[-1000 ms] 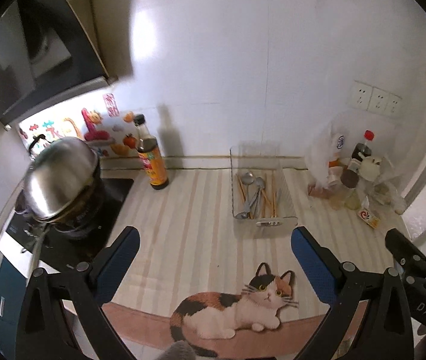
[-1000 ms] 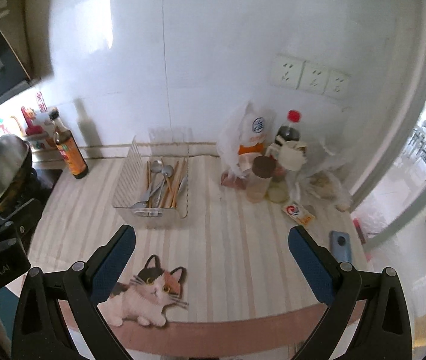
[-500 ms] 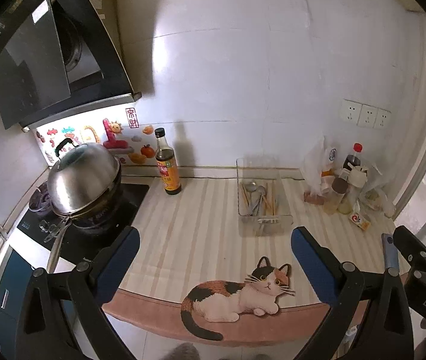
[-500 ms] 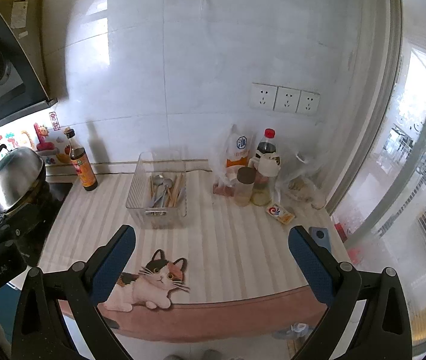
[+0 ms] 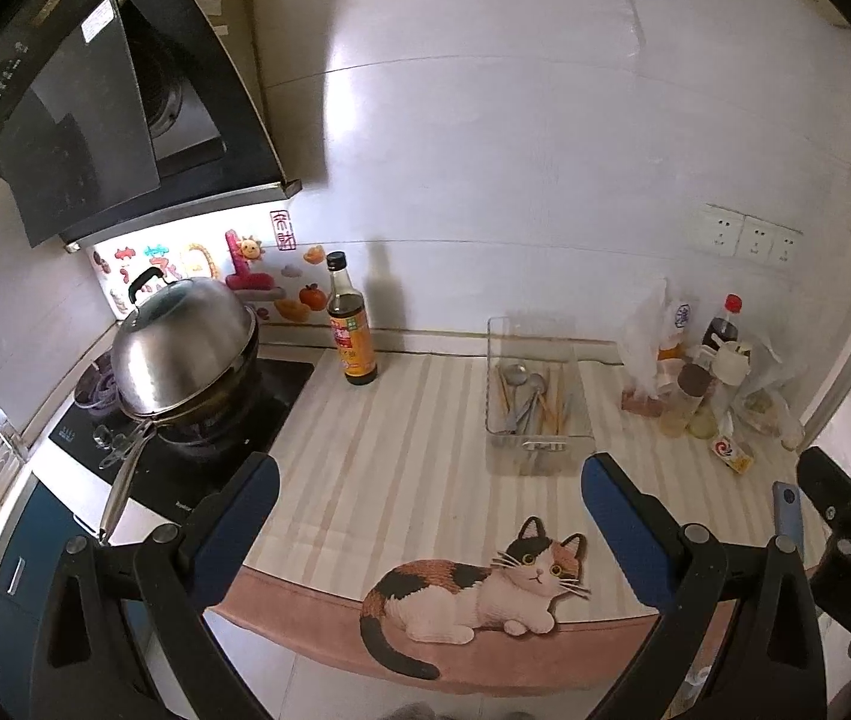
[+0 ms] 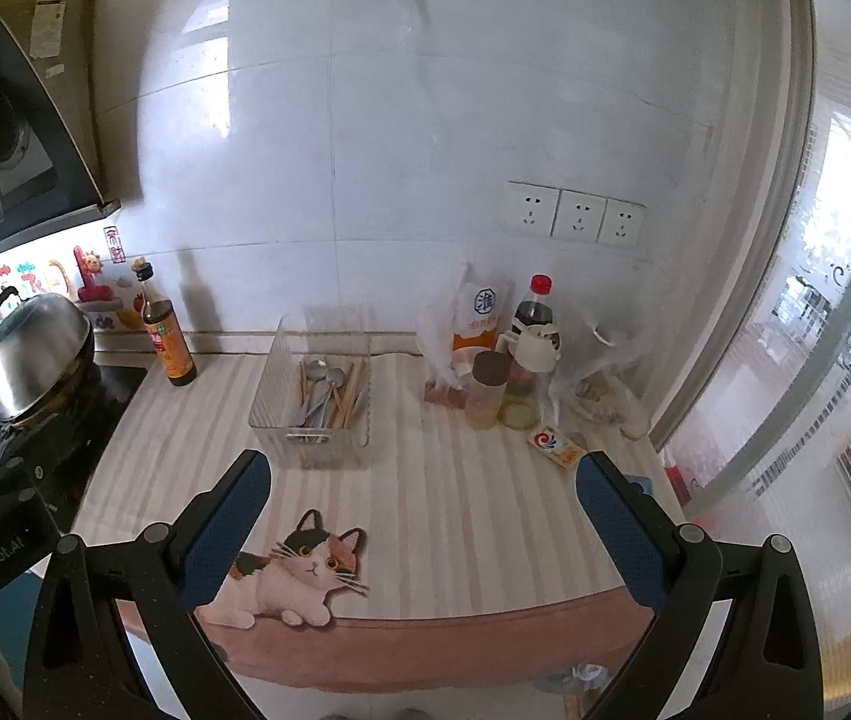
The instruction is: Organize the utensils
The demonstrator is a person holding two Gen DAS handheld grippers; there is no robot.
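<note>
A clear plastic bin stands on the striped counter near the back wall and holds metal spoons and wooden chopsticks. It also shows in the right wrist view, with the spoons and chopsticks inside. My left gripper is open and empty, well back from the bin, above the counter's front edge. My right gripper is open and empty, also far in front of the bin.
A lidded steel wok sits on the black cooktop at left. A soy sauce bottle stands by the wall. Bottles, jars and bags crowd the back right. A small packet and a blue phone lie at right.
Both grippers have pulled back and up from the counter, so the bin looks smaller and farther. Both stay open and empty.
</note>
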